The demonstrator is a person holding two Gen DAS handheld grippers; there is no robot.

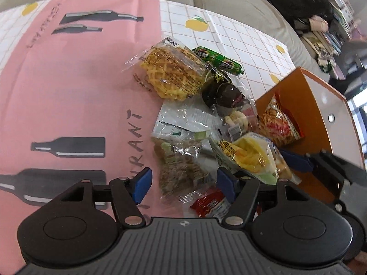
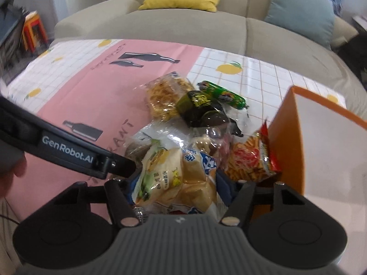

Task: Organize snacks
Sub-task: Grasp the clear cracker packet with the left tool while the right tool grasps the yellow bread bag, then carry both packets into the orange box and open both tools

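The right gripper [image 2: 176, 183] is pinching a yellow-and-white snack bag [image 2: 174, 174] beside the orange box [image 2: 286, 142], while the left gripper [image 1: 183, 183] is hovering with fingers spread over a brown cracker packet [image 1: 181, 171]

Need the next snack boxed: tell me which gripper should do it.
Right. The right gripper is shut on the yellow-white snack bag, beside the orange box. The left gripper is open, holding nothing.
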